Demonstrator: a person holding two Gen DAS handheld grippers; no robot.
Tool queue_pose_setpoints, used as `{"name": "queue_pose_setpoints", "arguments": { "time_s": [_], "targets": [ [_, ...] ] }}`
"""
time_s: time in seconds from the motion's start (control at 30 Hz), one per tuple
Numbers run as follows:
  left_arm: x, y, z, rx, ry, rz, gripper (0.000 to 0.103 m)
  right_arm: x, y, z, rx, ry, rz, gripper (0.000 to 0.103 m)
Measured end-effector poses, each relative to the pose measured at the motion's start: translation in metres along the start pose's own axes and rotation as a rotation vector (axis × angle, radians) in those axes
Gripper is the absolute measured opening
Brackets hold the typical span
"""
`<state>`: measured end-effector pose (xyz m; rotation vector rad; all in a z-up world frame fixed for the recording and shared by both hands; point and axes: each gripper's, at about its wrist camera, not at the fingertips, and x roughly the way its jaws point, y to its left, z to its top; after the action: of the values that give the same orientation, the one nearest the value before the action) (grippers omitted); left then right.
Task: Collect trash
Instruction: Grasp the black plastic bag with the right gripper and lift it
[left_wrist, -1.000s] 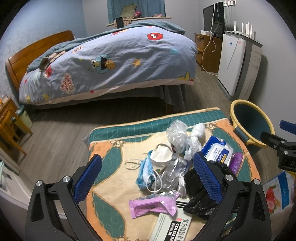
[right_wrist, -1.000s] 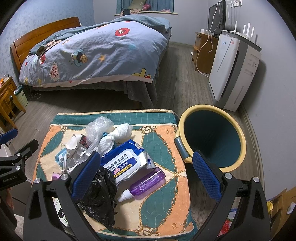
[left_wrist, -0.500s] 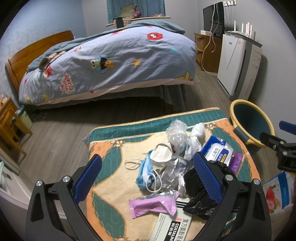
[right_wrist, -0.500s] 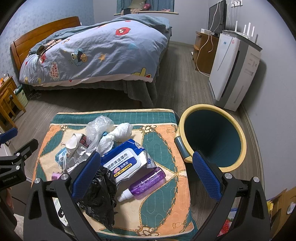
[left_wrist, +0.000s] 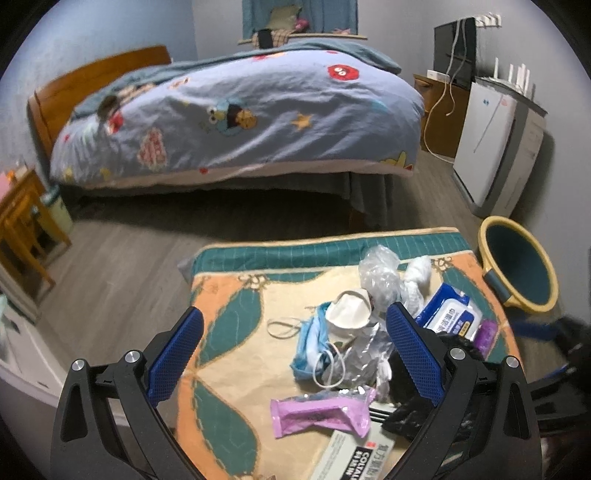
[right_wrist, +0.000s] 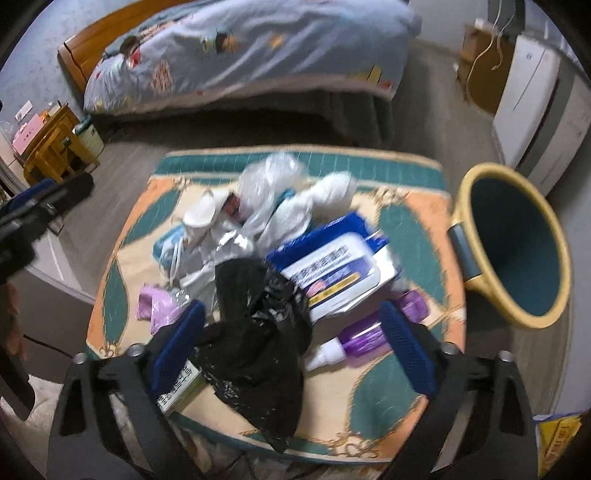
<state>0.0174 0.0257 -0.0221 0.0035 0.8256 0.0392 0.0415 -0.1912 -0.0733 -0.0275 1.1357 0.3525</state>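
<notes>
The black plastic bag lies crumpled and shiny near the front edge of the padded mat, on top of the trash pile. It sits between the jaws of the right gripper, which have just been closing a little but are wide apart, with the pads not pressing the bag yet.

The bag is thin and floppy, so I think it could slip out or drag other things along. The purple bottle lies just beside it and might get pinched too, or roll off the mat. The wet wipes pack touches the bag's far side.

The left gripper hangs wide and empty over the masks. The yellow bin waits past the mat's right edge.
</notes>
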Motion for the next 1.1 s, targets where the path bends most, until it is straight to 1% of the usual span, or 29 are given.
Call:
{"name": "queue_pose_setpoints", "arguments": {
  "time_s": [0.03,0.07,0.1,0.17,0.2,0.23,0.27,0.33,0.43,0.53,0.7,0.8,0.83,0.97,1.1],
  "targets": [
    [0.001,0.001,0.0,-0.01,0.007,-0.01,0.098,0.003,0.0,0.0,-0.001,0.013,0.006,0.085],
    [0.001,0.003,0.001,-0.018,0.012,-0.019,0.098,0.008,0.0,0.0,0.001,0.034,0.016,0.077],
    [0.002,0.004,0.0,-0.023,0.018,-0.029,0.098,0.011,0.0,-0.001,0.0,0.049,0.021,0.072],
    [0.005,0.003,0.0,-0.022,0.037,-0.044,0.098,0.016,0.0,-0.002,0.002,0.08,0.039,0.049],
    [0.007,0.004,-0.001,-0.018,0.043,-0.048,0.098,0.018,-0.001,-0.003,0.005,0.091,0.044,0.043],
    [0.009,0.002,-0.001,-0.013,0.048,-0.048,0.098,0.019,-0.001,-0.003,0.009,0.098,0.05,0.032],
    [0.01,0.001,-0.001,-0.006,0.051,-0.045,0.098,0.02,-0.001,-0.003,0.014,0.106,0.061,0.026],
    [0.012,-0.002,-0.001,0.008,0.054,-0.035,0.098,0.017,-0.003,-0.003,0.029,0.11,0.074,0.019],
    [0.014,-0.004,0.001,0.023,0.054,-0.015,0.098,0.005,-0.008,0.0,0.054,0.088,0.072,0.016],
    [0.02,-0.003,0.004,0.026,0.067,-0.003,0.098,-0.017,-0.017,0.007,0.089,0.042,0.085,0.016],
    [0.046,-0.014,0.004,0.104,0.127,0.005,0.098,-0.059,-0.034,0.021,0.071,-0.065,0.004,0.016],
    [0.062,-0.024,0.002,0.133,0.151,-0.005,0.098,-0.074,-0.047,0.03,0.058,-0.121,-0.053,0.016],
    [0.067,-0.028,0.002,0.145,0.157,-0.009,0.098,-0.077,-0.052,0.032,0.063,-0.133,-0.061,0.016],
    [0.089,-0.046,-0.001,0.209,0.178,-0.007,0.098,-0.073,-0.071,0.04,0.111,-0.137,-0.041,0.016],
    [0.108,-0.055,0.0,0.214,0.191,-0.039,0.096,-0.069,-0.088,0.045,0.147,-0.135,-0.025,0.016]
  ]
}}
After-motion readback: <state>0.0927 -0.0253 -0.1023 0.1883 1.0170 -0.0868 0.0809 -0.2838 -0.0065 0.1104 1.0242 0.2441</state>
